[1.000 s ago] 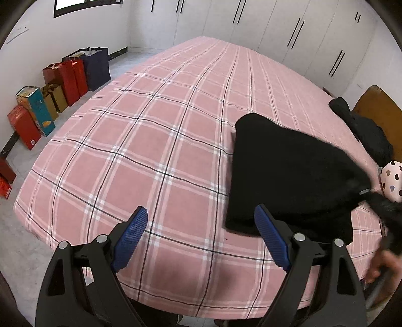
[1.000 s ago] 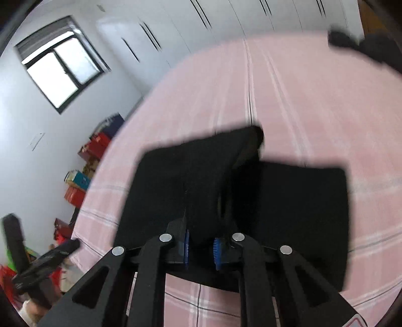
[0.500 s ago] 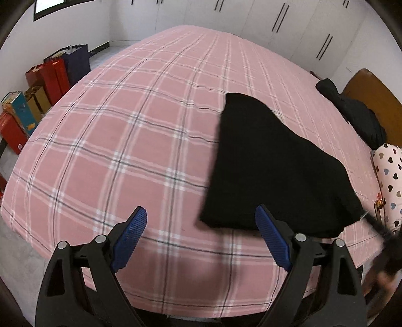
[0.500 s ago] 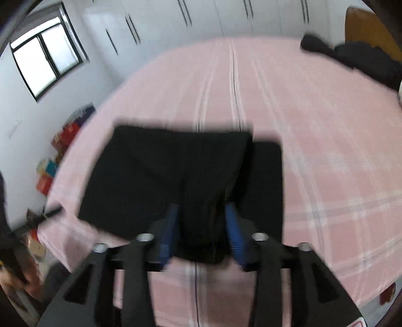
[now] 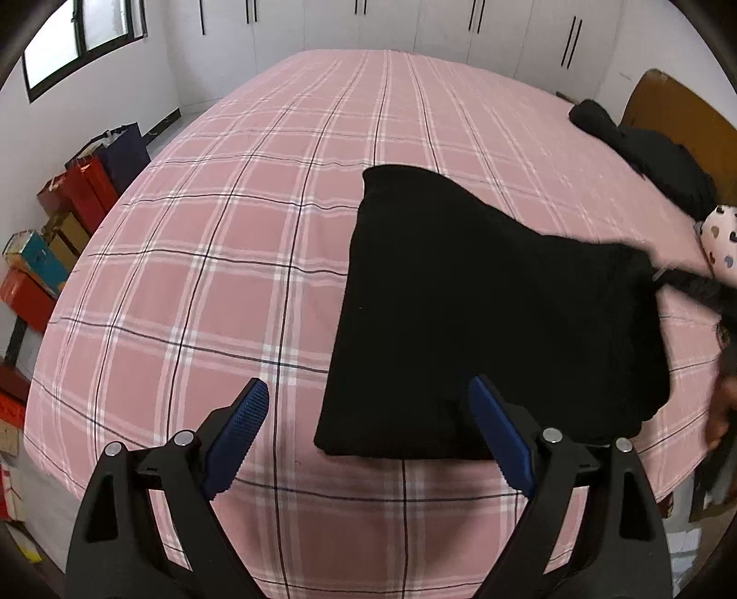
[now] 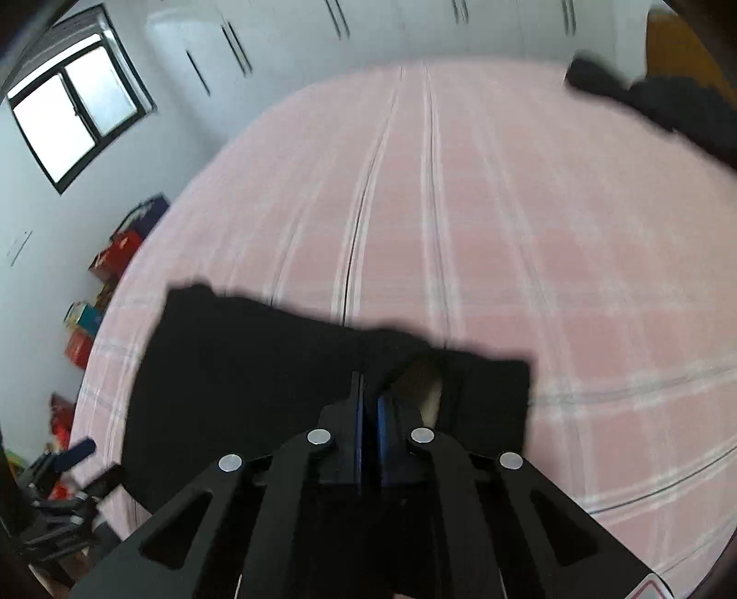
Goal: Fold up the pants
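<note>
The black pants (image 5: 483,299) lie folded on the pink plaid bed (image 5: 230,258), to the right of centre in the left wrist view. My left gripper (image 5: 368,433) is open and empty, just above the pants' near left corner. My right gripper (image 6: 368,410) is shut on the pants (image 6: 258,364) at their near edge, and the cloth rises slightly there. The right gripper also shows at the pants' right corner in the left wrist view (image 5: 681,281). The right wrist view is blurred.
A heap of dark clothes (image 5: 654,170) and a heart-print pillow (image 5: 718,239) lie by the wooden headboard (image 5: 668,106) at the right. Coloured bags and boxes (image 5: 78,193) stand on the floor left of the bed. White wardrobes (image 5: 414,23) line the far wall.
The right gripper opened about half a second ago and has shut again on the pants' edge. The left gripper has swung over toward the pants' near left corner, still open.
</note>
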A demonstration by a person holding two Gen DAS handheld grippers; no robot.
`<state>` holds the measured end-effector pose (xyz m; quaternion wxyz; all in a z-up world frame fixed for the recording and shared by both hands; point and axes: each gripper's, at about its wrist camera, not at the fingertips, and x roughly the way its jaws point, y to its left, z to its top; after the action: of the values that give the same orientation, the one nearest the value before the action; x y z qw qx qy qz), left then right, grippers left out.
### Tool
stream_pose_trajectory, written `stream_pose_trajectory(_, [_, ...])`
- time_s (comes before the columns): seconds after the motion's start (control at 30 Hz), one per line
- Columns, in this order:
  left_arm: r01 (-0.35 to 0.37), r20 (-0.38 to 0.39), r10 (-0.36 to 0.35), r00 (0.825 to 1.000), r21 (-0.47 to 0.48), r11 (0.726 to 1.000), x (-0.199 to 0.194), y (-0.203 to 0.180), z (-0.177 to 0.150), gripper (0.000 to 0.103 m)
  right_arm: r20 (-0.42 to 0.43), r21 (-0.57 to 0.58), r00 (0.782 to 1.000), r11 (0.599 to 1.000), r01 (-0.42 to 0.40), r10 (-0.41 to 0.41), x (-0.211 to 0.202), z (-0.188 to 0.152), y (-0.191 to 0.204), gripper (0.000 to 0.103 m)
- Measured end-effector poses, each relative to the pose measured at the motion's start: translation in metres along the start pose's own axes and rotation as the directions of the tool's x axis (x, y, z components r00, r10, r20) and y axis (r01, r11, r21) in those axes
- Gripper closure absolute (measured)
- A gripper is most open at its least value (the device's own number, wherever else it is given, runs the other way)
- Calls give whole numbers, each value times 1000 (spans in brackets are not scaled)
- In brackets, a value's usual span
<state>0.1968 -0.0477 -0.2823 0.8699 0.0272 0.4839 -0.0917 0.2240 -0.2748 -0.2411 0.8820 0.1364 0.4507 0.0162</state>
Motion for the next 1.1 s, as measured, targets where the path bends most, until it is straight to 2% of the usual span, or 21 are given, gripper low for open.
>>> stream_pose_trajectory(0.07, [-8,-13,8,1000,12,1000,5,-2,1,17,52,22,999,1000,4,-5,-15,8,-7,99])
stream_pose_trajectory(0.1, [-11,-20,11,1000,17,1000,7,-3,1,17,47,17,999,1000,19,-19,-11,7,-12,96])
stream_pose_trajectory(0.17, [-22,-40,23,999,24,999,11,-6,0,17,-36,-8,999,999,35,-35,14,-4,-21,87])
stream_pose_trajectory(0.2, [-29,-49,30,998,26,999,13,-6,0,17,-114,-22,992,998,56,-59,38,-16,-25,84])
stream_pose_trajectory(0.23, [-35,-60,37,998,30,999,15,-7,0,17,-132,-13,989,998,59,-61,44,-23,-29,83])
stream_pose_trajectory(0.33, [-64,-78,68,995,53,997,19,-9,-1,17,-53,66,998,997,30,-27,7,-31,-27,75])
stream_pose_trajectory(0.37, [-68,-82,73,994,57,996,19,-9,-2,17,-21,90,1000,996,11,-9,-9,-35,-26,66])
stream_pose_trajectory(0.4, [-65,-86,70,994,56,996,20,-9,-2,17,8,108,1000,994,-15,15,-22,-41,-23,63])
stream_pose_trajectory(0.43, [-64,-87,68,994,54,996,20,-9,-2,17,20,116,999,993,-37,35,-37,-52,-21,62])
stream_pose_trajectory(0.5, [-69,-85,74,994,59,996,19,-10,-3,17,-17,111,999,993,-39,41,-42,-70,-16,62])
stream_pose_trajectory(0.6, [-80,-85,85,993,69,994,19,-12,-4,17,-112,111,992,993,-49,61,-24,-99,-5,59])
stream_pose_trajectory(0.67, [-79,-91,85,992,64,995,16,-13,-6,17,-138,116,989,992,-42,58,-14,-107,-1,59])
stream_pose_trajectory(0.73, [-83,-92,90,992,71,994,14,-14,-7,17,-138,127,989,991,-40,58,-11,-112,-1,66])
stream_pose_trajectory(0.77, [-89,-93,96,991,78,993,13,-14,-7,17,-135,124,989,991,-42,59,-14,-109,-2,75])
stream_pose_trajectory(0.93, [-84,-92,92,991,90,992,10,-15,-9,15,-46,97,996,993,-65,70,-54,-104,-7,76])
stream_pose_trajectory(1.0, [-83,-95,91,991,85,993,12,-15,-11,13,-83,102,995,993,-55,63,-40,-114,-13,77])
stream_pose_trajectory(1.03, [-81,-102,89,991,81,993,14,-15,-12,13,-133,89,991,996,-19,31,-25,-121,-17,76])
stream_pose_trajectory(1.07, [-75,-113,83,990,74,994,16,-15,-13,13,-165,97,985,995,-32,48,-13,-128,-21,75])
stream_pose_trajectory(1.1, [-63,-123,71,990,67,996,17,-14,-14,13,-160,126,985,991,-49,69,-12,-129,-24,74])
